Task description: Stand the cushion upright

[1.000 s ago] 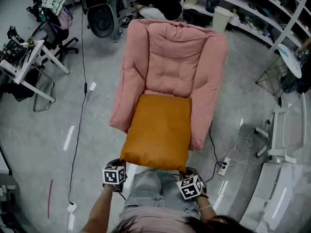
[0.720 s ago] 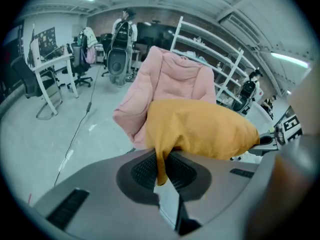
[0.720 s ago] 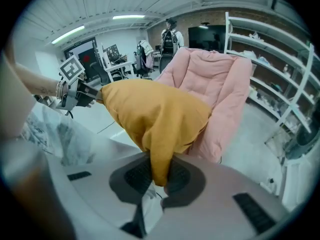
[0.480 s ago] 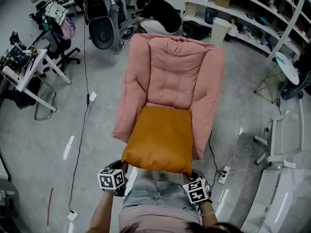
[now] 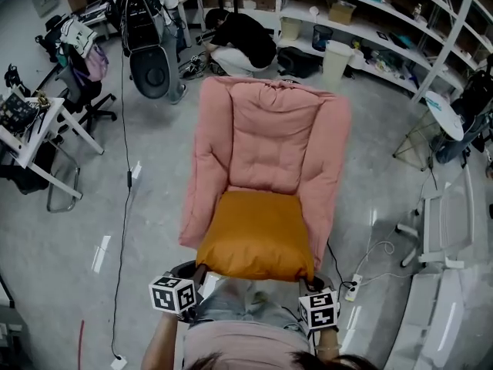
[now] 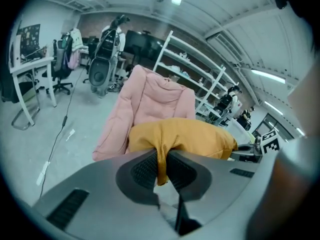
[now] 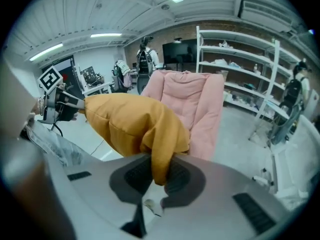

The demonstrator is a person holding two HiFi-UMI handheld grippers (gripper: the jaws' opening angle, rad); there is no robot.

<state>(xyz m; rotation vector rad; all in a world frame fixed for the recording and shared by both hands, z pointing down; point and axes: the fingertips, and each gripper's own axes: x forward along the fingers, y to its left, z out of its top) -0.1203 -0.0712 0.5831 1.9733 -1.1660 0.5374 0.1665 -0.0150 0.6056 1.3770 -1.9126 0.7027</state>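
Observation:
An orange cushion (image 5: 259, 236) lies on the seat of a pink padded armchair (image 5: 271, 133), its near edge raised off the seat. My left gripper (image 5: 197, 271) is shut on the cushion's near left corner (image 6: 161, 160), and the fabric is pinched between its ribbed pads (image 6: 145, 170). My right gripper (image 5: 310, 280) is shut on the near right corner (image 7: 161, 168). Seen from the right gripper view, the cushion (image 7: 131, 124) bulges up in front of the armchair (image 7: 192, 104). The left gripper view shows the cushion (image 6: 185, 136) stretched across to the right gripper's marker cube (image 6: 270, 142).
A black speaker on a stand (image 5: 150, 72) and a white desk (image 5: 27, 129) are at the left. White shelving (image 5: 370, 29) runs along the back right. A power strip and cable (image 5: 354, 284) lie on the floor right of the armchair. The person's jeans (image 5: 239, 303) are just below the cushion.
Both grippers have lifted the cushion's near edge, so it now looks shorter from above. The head view has tilted up, showing more of the room behind the armchair.

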